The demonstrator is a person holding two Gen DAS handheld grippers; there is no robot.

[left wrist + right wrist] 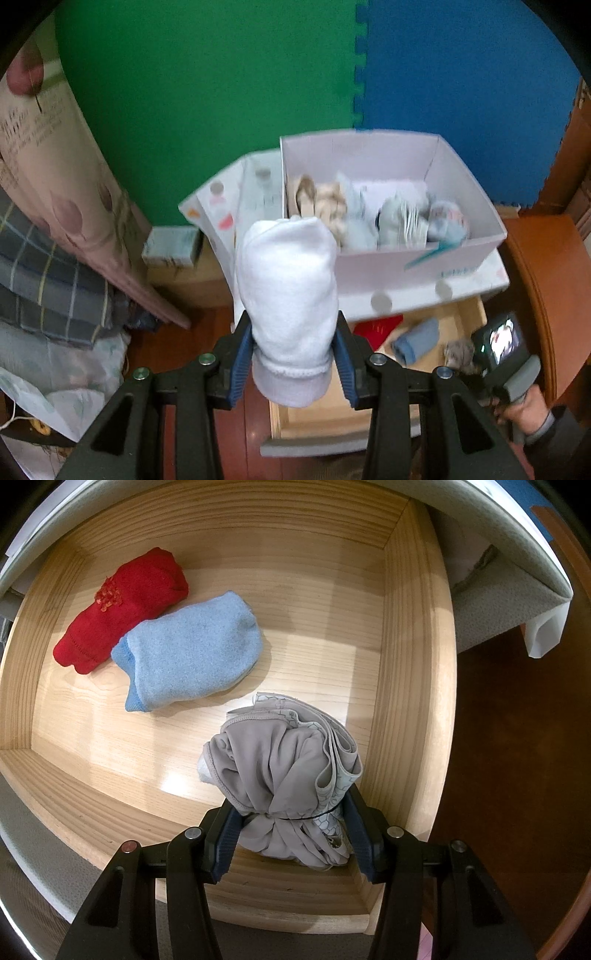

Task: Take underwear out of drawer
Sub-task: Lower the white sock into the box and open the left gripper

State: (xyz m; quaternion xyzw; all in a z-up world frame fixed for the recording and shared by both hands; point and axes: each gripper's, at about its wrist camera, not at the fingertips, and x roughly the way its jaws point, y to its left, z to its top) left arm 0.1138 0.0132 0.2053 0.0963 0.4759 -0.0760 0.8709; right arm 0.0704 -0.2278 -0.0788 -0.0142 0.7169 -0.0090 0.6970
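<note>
We read this as a home bedroom: a pale wooden drawer holds rolled red and blue garments toward its far-left corner, folded plaid bedding is stacked at the left, and a white box is crammed with clothing.

Green & blue mats, maybe.

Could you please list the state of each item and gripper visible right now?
Left gripper: shut on the white roll, held up above the drawer.
Right gripper: shut on the grey bundle, low inside the drawer.
Drawer: pulled open.
Red roll: lying on the drawer floor, touching the blue roll.
White box: open-topped, holding rolled garments.
</note>
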